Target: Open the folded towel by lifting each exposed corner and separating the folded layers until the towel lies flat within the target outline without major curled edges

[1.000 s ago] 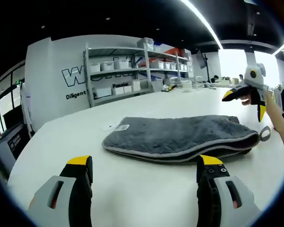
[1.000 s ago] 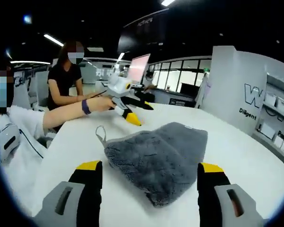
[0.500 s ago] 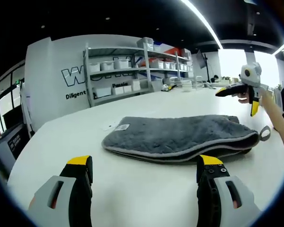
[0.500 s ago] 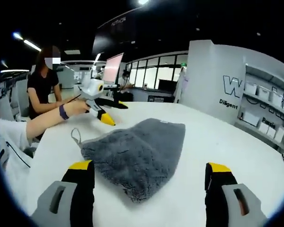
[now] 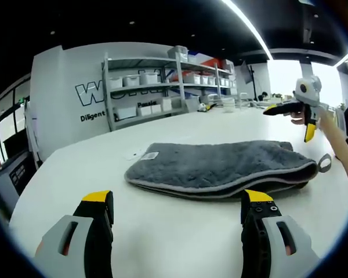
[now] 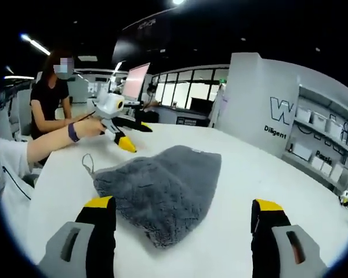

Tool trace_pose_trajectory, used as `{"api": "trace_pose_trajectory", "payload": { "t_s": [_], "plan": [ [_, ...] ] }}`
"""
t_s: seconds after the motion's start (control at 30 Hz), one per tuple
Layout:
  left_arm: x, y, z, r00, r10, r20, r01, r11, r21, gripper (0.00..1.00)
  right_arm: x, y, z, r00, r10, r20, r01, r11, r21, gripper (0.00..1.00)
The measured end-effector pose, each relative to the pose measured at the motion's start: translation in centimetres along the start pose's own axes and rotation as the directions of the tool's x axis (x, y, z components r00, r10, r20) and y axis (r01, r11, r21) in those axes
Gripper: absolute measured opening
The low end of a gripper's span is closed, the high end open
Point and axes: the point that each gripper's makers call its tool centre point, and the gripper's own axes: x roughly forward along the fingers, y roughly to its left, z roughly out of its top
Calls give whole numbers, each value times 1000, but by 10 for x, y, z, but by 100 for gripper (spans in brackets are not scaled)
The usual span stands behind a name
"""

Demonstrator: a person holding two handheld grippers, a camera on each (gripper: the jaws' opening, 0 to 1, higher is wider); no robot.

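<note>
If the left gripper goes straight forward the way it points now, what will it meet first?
Most likely the folded grey towel. The left gripper is open and points along the bare white table, and the towel's folded edge lies across its line ahead. How much gap remains is hard to judge through the fisheye lens.

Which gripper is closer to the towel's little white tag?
Left. The left gripper faces the long edge of the gray towel near the white tag; the right gripper is at the opposite end, by the loop.
</note>
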Motion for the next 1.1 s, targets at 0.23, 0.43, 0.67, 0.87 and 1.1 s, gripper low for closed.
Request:
{"api": "trace_pose_trajectory", "payload": {
  "t_s": [0.23, 0.43, 0.67, 0.87, 1.1],
  "plan": [
    [0, 0, 0, 1000, -1, 0, 1, 1000, -1, 90, 10, 24, 6, 998, 64, -9, -65, 987, -145, 99],
    [1, 0, 0, 1000, -1, 0, 1, 1000, 0, 90, 21, 46, 11, 992, 122, -16, -122, 965, -233, 95],
    [1, 1, 0, 1000, -2, -1, 2, 1000, -1, 90, 35, 74, 9, 982, 182, -51, -189, 922, -337, 86],
    [2, 0, 0, 1000, -4, 0, 4, 1000, -2, 90, 43, 94, 9, 970, 237, -58, -241, 887, -394, 75],
    [2, 1, -1, 1000, -4, -4, 4, 1000, 1, 90, 44, 106, 14, 957, 288, -27, -271, 861, -431, 58]
  ]
}}
